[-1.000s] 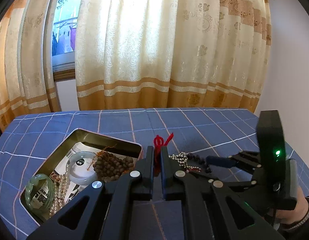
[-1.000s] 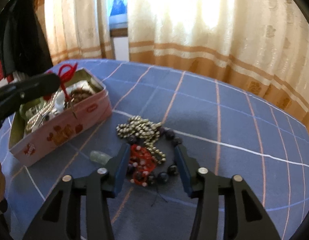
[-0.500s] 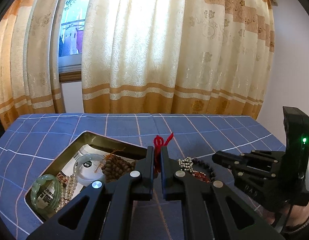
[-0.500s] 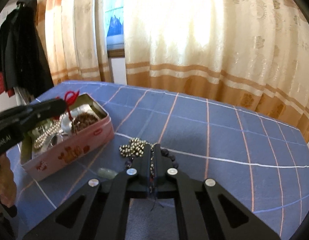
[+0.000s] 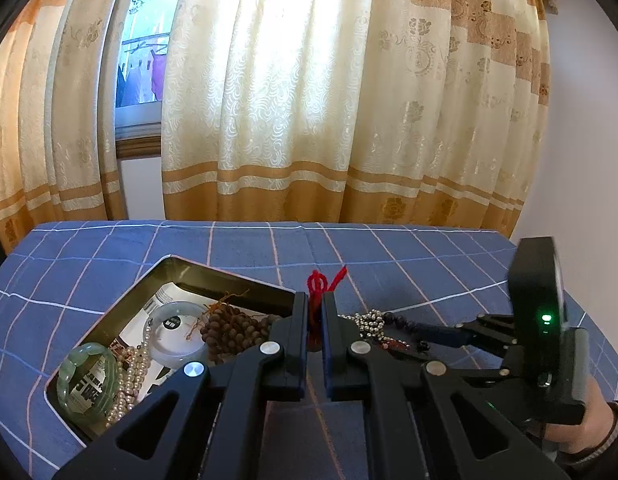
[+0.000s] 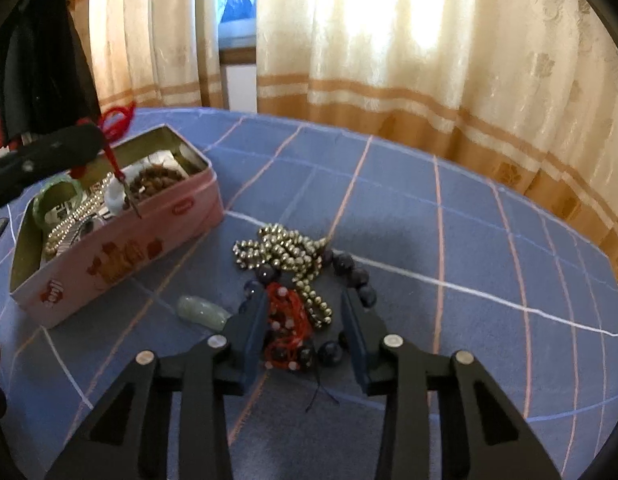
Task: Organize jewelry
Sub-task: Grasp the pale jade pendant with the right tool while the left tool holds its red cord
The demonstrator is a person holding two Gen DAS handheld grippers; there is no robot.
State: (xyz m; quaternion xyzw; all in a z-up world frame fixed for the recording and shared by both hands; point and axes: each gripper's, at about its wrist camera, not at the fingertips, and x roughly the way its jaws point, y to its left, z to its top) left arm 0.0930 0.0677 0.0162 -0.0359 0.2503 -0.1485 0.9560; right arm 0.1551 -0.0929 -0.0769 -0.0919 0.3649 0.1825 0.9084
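My left gripper [image 5: 316, 308] is shut on a red cord [image 5: 317, 284] and holds it above the open pink tin [image 6: 121, 248]; the cord also shows in the right wrist view [image 6: 115, 120]. The tin [image 5: 177, 268] holds a green bangle [image 5: 85, 376], a white bangle [image 5: 177, 332], pearls and brown beads [image 5: 233, 328]. My right gripper [image 6: 305, 308] is open, low over the table, its fingers on either side of a red bracelet [image 6: 287, 320]. Silver beads [image 6: 285, 252], dark round beads [image 6: 349, 272] and a pale green stone [image 6: 203, 310] lie on the cloth.
The table has a blue checked cloth [image 6: 449, 240]. Cream and orange curtains [image 5: 329, 100] hang behind, with a window [image 5: 139, 80] at the left. A dark garment [image 6: 37, 60] hangs at the far left of the right wrist view.
My right gripper was open around the red bracelet, shut half a second ago while higher up, and is open again low over it. My left gripper kept hold of the red cord.
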